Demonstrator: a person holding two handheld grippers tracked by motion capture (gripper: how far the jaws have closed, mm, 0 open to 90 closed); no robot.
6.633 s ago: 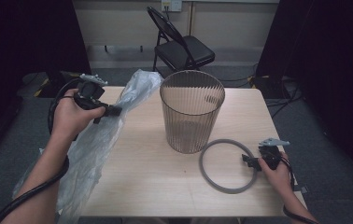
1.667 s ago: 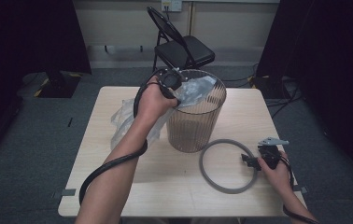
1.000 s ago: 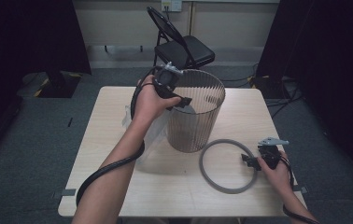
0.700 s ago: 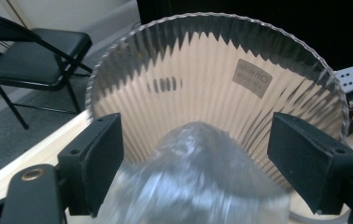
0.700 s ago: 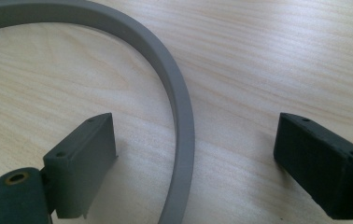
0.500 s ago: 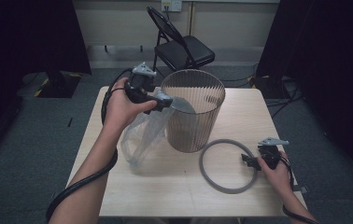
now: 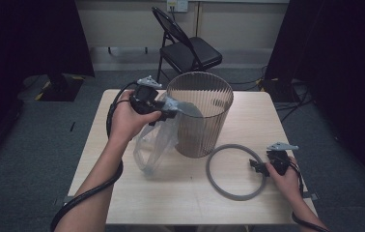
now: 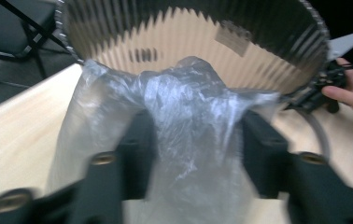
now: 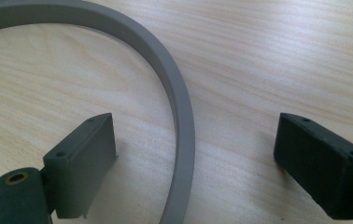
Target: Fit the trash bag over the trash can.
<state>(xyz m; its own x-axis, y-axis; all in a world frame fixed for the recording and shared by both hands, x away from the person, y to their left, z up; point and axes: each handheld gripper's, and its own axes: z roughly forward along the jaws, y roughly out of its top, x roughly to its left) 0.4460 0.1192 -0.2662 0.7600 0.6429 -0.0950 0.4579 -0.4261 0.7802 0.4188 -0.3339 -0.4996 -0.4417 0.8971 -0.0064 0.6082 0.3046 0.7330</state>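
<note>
At table centre: bin [image 7: 201, 113] upright, unlined.
Bag [image 7: 157, 140]: hangs at bin's nine o'clock, pinched by left gripper [image 7: 170, 114], jaws just closing.
Right gripper [image 7: 254, 165]: spread astride ring [image 7: 235, 171].
Left: lining, ring.

High view: fixed above the near edge, facing forward and down over the whole surface [image 7: 248, 203] to a far chair [image 7: 190, 48]. Left gripper view: close behind the bag [image 8: 184, 121], facing the bin [image 8: 268, 42]; shares these with the high view. Right gripper view: very near the surface, facing the grey ring [image 9: 174, 102], shared likewise.
</note>
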